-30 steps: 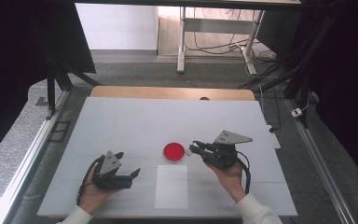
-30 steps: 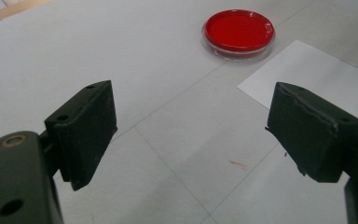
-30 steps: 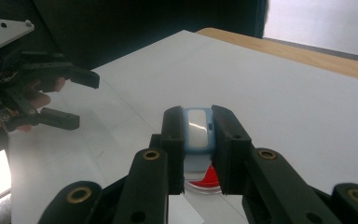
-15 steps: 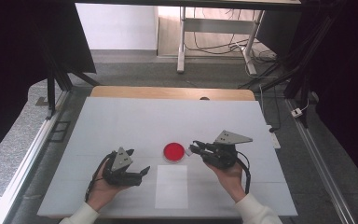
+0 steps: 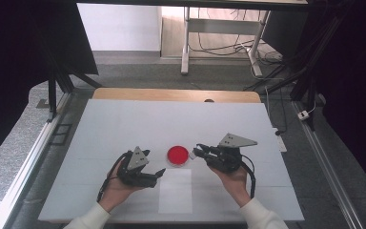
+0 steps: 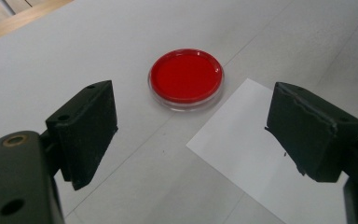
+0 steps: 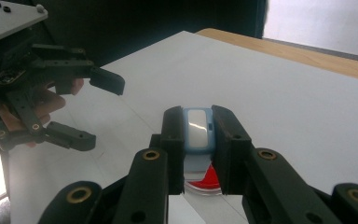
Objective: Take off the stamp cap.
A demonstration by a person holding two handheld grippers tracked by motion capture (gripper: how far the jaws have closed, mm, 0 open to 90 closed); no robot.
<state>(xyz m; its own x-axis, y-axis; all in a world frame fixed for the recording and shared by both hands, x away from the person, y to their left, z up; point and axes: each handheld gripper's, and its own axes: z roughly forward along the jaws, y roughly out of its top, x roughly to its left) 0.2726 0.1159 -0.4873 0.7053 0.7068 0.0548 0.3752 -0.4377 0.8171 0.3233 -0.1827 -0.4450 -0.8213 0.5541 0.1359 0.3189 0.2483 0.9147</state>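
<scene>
High view: left gripper (image 5: 159, 172), jaws spread and empty, has slid toward the red-filled petri dish (image 5: 177, 155) near the worktop's front edge; right gripper (image 5: 198, 151) stays clamped on a small blue-rimmed piece (image 7: 198, 129).

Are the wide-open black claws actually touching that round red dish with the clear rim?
Apart. In the left gripper view the left gripper stands open, short of the round red dish with the clear rim, with bare white table between them.

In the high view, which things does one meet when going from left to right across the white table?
Left hand-held gripper → white paper sheet → red-filled round dish → right hand-held gripper, whose jaws hold a small light blue object, as the right gripper view shows.
</scene>
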